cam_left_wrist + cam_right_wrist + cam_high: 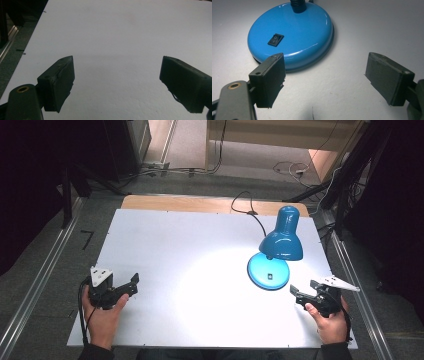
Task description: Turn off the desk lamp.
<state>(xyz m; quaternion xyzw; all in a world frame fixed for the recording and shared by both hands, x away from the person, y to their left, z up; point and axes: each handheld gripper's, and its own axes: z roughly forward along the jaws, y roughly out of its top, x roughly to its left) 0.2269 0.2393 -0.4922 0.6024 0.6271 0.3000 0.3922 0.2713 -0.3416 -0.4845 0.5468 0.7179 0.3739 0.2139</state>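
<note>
A blue desk lamp stands on the white table [175,245] at the right, its shade [282,240] tipped down and throwing a pool of light leftward. Its round blue base [268,271] [292,35] carries a black rocker switch [270,276] [275,40]. My right gripper [305,296] [325,75] is open, just to the right of the base and close to it, with nothing between its jaws. My left gripper [129,286] [117,82] is open over bare tabletop near the front left corner, a hand around each gripper.
The lamp's black cord [247,210] runs off the table's back edge over a wooden strip [200,202]. Metal rails [40,280] flank the table on both sides. More cables [290,169] lie on the floor behind.
</note>
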